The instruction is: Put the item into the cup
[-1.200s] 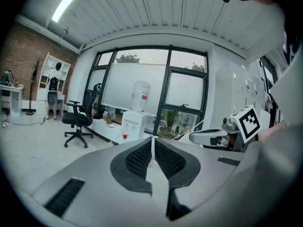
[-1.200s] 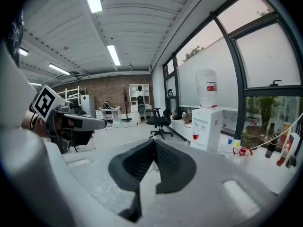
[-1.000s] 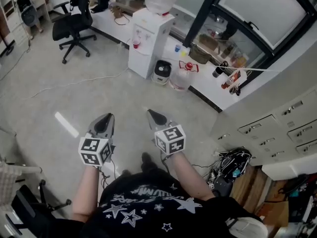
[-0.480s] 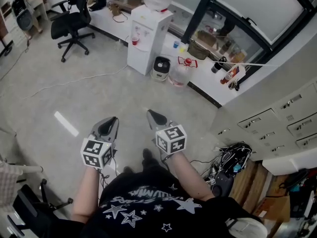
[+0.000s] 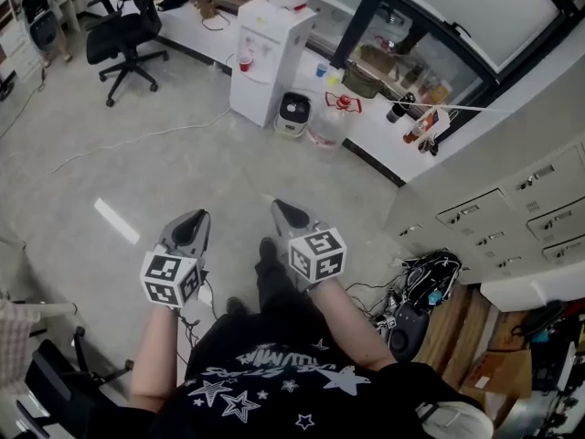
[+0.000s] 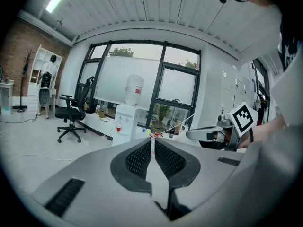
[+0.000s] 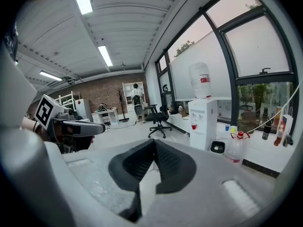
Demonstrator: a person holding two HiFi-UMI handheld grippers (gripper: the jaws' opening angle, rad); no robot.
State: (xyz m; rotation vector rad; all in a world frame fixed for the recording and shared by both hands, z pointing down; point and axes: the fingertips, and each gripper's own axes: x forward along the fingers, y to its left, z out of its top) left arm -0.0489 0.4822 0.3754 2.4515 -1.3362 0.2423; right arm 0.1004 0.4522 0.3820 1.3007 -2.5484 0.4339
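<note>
Head view: left gripper point(image 5: 189, 219) and right gripper point(image 5: 280, 208) are hovering side by side, pointing at 12 o'clock toward the water dispenser point(image 5: 270, 58). A red cup point(image 5: 245, 62) is sitting on its front.
Left gripper view: jaws are pressing together, empty.
Right gripper view: same, clenched on nothing.

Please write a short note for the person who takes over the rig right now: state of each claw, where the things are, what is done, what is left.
Left claw: shut, nothing in it.
Right claw: shut, nothing in it.
Both are held in front of the body, over the floor.
Things: no item in view. A small red cup sits on the water dispenser ahead; I cannot tell if it is the job's cup.
Done: nothing.
Left: find the item, grasp it, put it into the cup.
</note>
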